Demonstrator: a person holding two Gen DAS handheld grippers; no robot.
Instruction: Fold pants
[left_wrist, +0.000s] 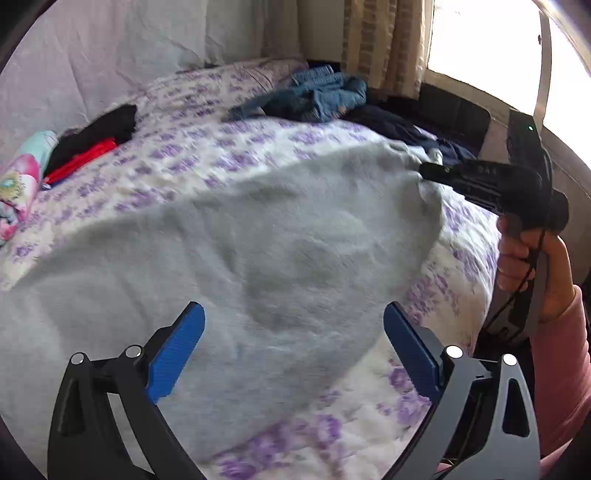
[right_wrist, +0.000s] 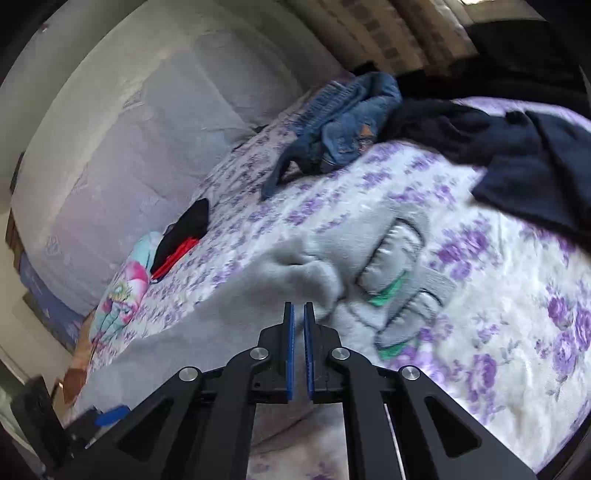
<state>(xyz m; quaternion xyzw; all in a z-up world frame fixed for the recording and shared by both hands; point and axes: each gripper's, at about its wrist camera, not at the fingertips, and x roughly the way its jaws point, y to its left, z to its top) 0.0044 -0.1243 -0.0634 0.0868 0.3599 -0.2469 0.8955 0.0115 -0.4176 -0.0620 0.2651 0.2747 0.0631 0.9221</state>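
Grey fleece pants (left_wrist: 258, 240) lie spread across the floral bedspread (left_wrist: 207, 147). My left gripper (left_wrist: 293, 310) hovers over them, wide open, with nothing between its blue pads. My right gripper (left_wrist: 424, 170), held by a hand in a pink sleeve, points at the pants' far right edge. In the right wrist view the right gripper (right_wrist: 298, 306) has its jaws nearly together with no cloth seen between them. It sits just above a bunched fold of the pants (right_wrist: 258, 280), beside the waistband with a green label (right_wrist: 395, 258).
A heap of blue jeans (left_wrist: 325, 92) and a dark navy garment (right_wrist: 517, 155) lie at the bed's far side. Folded black and red clothes (left_wrist: 99, 136) and a colourful pink item (left_wrist: 18, 184) sit at the left. A bright window (left_wrist: 480, 37) is behind.
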